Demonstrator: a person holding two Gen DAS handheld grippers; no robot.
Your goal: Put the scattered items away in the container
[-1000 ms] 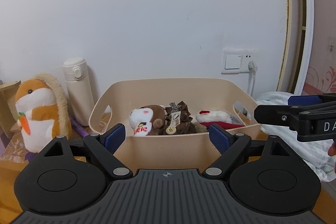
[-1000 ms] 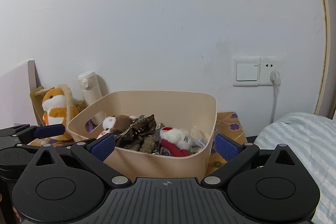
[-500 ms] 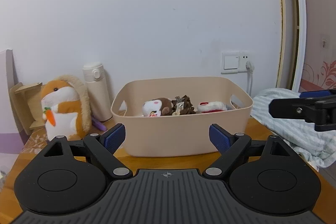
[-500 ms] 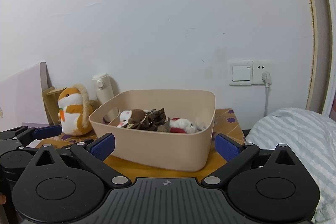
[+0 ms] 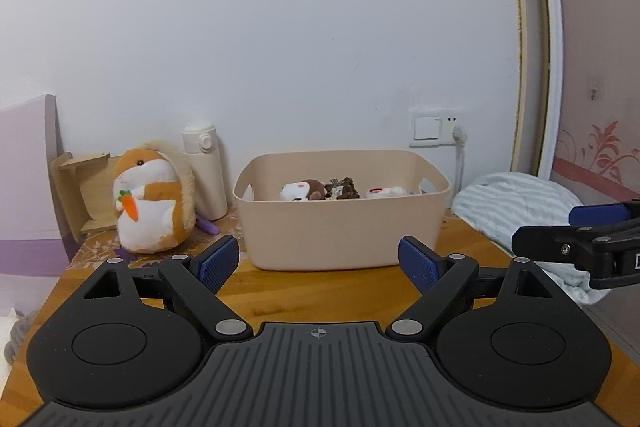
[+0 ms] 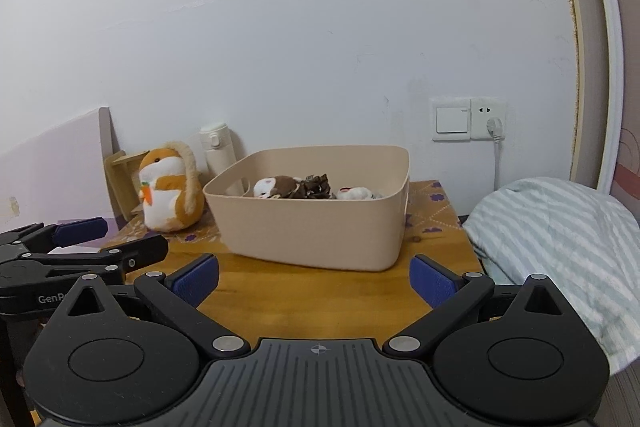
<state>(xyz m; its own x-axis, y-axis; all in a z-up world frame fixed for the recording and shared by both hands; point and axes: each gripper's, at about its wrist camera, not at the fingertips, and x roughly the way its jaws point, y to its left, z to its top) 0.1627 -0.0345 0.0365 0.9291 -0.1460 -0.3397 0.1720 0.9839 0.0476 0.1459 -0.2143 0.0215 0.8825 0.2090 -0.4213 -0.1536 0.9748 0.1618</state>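
Note:
A beige plastic bin (image 5: 340,227) (image 6: 312,227) stands on the wooden table (image 5: 320,295) (image 6: 304,291) near the wall. Inside lie a brown and white plush (image 5: 302,190) (image 6: 276,186), a dark brown crumpled item (image 5: 343,188) (image 6: 316,186) and a white and red plush (image 5: 386,192) (image 6: 354,193). My left gripper (image 5: 319,261) hangs open and empty in front of the bin, well short of it. My right gripper (image 6: 315,278) is open and empty too, at the table's near side. Each gripper shows at the edge of the other's view.
An orange and white hamster plush (image 5: 150,199) (image 6: 170,195) sits left of the bin beside a white bottle (image 5: 204,171) (image 6: 218,151) and a wooden stand (image 5: 78,195). A striped blanket (image 6: 560,255) (image 5: 516,211) lies to the right. A wall socket with a plug (image 6: 494,125) is behind.
Both grippers have drawn back from the bin, which now looks smaller and farther. More of the table shows in front of it. Both stay open and empty.

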